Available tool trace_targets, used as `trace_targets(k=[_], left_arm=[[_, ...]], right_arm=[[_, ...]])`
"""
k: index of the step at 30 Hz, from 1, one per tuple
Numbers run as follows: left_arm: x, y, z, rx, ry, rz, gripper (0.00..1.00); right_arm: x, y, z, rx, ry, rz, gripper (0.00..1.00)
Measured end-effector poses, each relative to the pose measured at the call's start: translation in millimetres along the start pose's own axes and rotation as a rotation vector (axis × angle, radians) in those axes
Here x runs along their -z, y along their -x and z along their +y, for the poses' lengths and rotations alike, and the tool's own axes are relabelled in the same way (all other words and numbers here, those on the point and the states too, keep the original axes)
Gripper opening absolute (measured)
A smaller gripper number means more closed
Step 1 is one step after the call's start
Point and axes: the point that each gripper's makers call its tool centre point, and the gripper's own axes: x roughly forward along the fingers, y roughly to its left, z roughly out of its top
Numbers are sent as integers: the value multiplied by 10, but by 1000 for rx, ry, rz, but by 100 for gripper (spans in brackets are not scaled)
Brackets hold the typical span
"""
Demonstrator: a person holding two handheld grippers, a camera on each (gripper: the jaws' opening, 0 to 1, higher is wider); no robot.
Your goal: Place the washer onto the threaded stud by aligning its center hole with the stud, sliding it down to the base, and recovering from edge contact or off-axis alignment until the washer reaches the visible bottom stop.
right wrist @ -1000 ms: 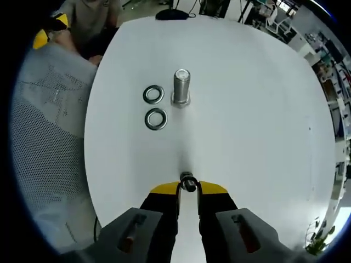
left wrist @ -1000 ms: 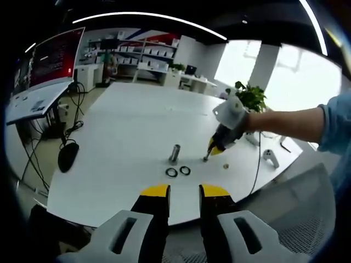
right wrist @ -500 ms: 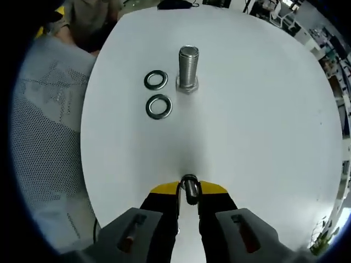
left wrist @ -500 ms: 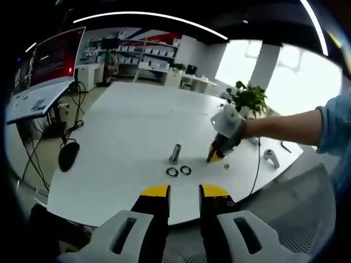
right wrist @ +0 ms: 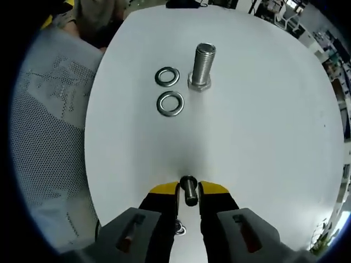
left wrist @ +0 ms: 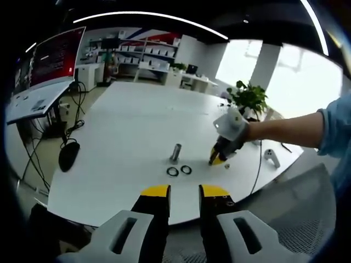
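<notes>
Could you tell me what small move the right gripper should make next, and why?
Probably carry the washer forward toward the threaded stud. The right gripper pinches it on edge, well short of the stud, which stands upright beside two loose washers on the table.

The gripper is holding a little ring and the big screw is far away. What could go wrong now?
1. The right hand-held gripper pinches the washer on edge by its rim. Judging by that thin grip, it could slip out on the way to the stud.

2. The washer stands upright, so it must be tipped flat first, or its edge may knock the stud's top.

3. Two spare washers lie close beside the stud and might get bumped.
</notes>
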Motion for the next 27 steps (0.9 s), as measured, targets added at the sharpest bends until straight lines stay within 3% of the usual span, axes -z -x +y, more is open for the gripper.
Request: trace_targets(k=[27], left_arm=[[15, 2, -17, 5, -9, 11, 18]], right_arm=[[190, 267, 64, 32, -56, -108, 19]])
